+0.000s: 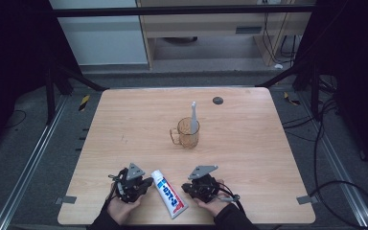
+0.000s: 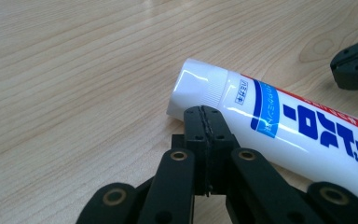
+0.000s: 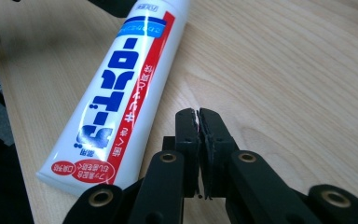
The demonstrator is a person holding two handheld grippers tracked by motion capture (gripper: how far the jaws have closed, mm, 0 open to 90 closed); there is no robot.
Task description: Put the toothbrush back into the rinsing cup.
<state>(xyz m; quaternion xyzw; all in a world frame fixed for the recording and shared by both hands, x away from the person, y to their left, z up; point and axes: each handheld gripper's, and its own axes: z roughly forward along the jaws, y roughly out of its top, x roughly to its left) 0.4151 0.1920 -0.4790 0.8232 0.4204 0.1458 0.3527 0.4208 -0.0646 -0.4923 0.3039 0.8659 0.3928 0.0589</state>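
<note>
Both tools, left tool (image 1: 146,183) and right tool (image 1: 186,187), are clenched empty beside the toothpaste tube (image 1: 169,193); I should unclench the left one at 9 o'clock before pinching the cap (image 2: 198,89).

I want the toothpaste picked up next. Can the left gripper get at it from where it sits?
Probably yes: the left gripper sits right beside the toothpaste tube near its cap, with nothing between them. Its jaws are shut, though, so they must open first.

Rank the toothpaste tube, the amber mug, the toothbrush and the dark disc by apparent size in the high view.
1. Toothpaste tube, though it lies nearest the camera.
2. Amber mug, close to the tube in size.
3. Toothbrush, standing in the mug, partly hidden.
4. Dark disc, farthest away.
</note>
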